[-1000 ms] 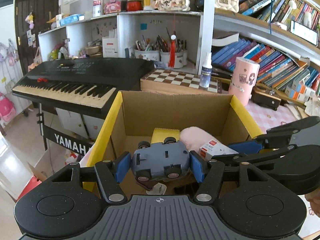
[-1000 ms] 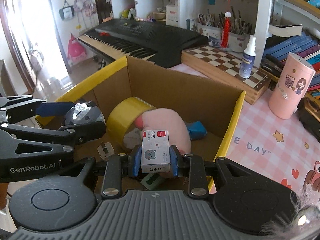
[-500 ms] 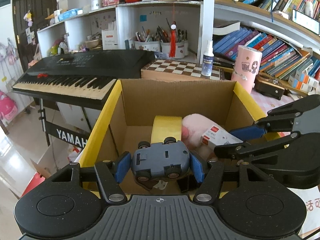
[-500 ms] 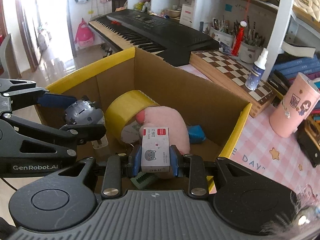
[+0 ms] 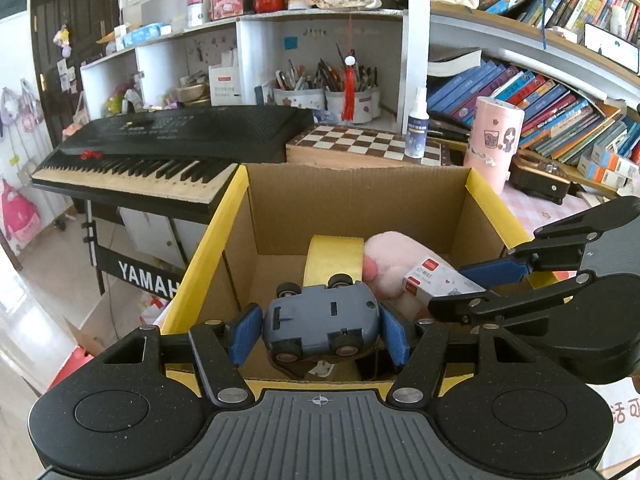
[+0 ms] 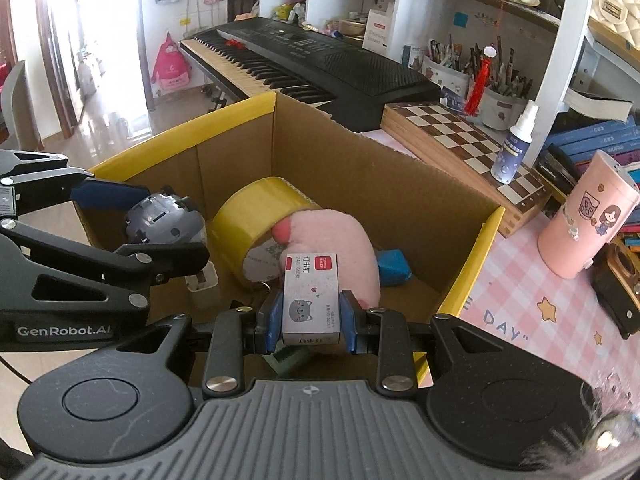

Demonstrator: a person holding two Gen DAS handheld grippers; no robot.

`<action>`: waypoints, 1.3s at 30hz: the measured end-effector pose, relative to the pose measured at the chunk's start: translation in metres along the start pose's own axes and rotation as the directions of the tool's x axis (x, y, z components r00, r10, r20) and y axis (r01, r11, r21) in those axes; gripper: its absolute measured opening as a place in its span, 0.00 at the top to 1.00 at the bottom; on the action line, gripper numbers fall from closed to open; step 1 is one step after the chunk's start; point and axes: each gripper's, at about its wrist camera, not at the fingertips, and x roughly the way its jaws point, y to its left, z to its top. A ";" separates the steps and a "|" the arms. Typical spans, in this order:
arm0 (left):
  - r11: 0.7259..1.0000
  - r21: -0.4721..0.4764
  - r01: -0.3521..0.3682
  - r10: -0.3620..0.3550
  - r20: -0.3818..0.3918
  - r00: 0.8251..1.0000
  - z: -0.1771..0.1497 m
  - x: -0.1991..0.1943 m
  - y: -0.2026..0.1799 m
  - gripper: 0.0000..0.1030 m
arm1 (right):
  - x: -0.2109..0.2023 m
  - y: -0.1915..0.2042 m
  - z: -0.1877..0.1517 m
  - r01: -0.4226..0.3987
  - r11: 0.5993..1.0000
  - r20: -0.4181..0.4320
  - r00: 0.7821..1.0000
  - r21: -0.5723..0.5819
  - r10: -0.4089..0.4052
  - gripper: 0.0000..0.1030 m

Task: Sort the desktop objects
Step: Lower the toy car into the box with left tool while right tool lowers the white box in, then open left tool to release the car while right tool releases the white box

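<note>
Blue pads on the left gripper (image 5: 322, 330) clench a grey toy car (image 5: 322, 322) by its sides, its underside and four wheels turned toward the camera, held over the near part of an open box (image 5: 356, 196). The right gripper (image 6: 308, 318) has its fingers (image 6: 270, 322) clamped on a small white staple box (image 6: 310, 296) with a cat face and a red label, also above the box, just in front of a pink plush (image 6: 340, 240). In the right view the left gripper (image 6: 120, 220) comes in from the left with the car (image 6: 160, 220) between its fingers; in the left view the right gripper (image 5: 460, 284) reaches in from the right, the staple box (image 5: 436, 278) in its grip. Inside the box a yellow tape roll (image 6: 256, 220) stands on edge against the plush, a blue item (image 6: 394, 268) lies by the right wall, and a white plug (image 6: 202, 286) sits on the floor near the tape. The box is brown cardboard with yellow-taped rims and rests on a pink checked surface (image 6: 528, 300). Beyond it lie a chessboard (image 5: 368, 146) with a spray bottle (image 5: 418, 128) on it, a pink cup (image 5: 494, 146) to the right, and a black keyboard (image 5: 160, 152) to the left.
</note>
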 end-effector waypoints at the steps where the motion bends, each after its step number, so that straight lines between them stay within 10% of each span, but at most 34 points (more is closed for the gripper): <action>1: 1.000 0.004 -0.001 0.001 0.002 1.000 0.000 -0.001 -0.001 0.39 | -0.001 0.000 0.000 0.001 1.000 0.000 1.000 0.008 -0.001 0.73; 39: 0.997 0.037 0.071 -0.076 0.180 0.981 -0.019 -0.086 -0.006 0.30 | -0.104 0.021 -0.050 0.209 0.919 0.189 0.940 0.335 -0.283 0.48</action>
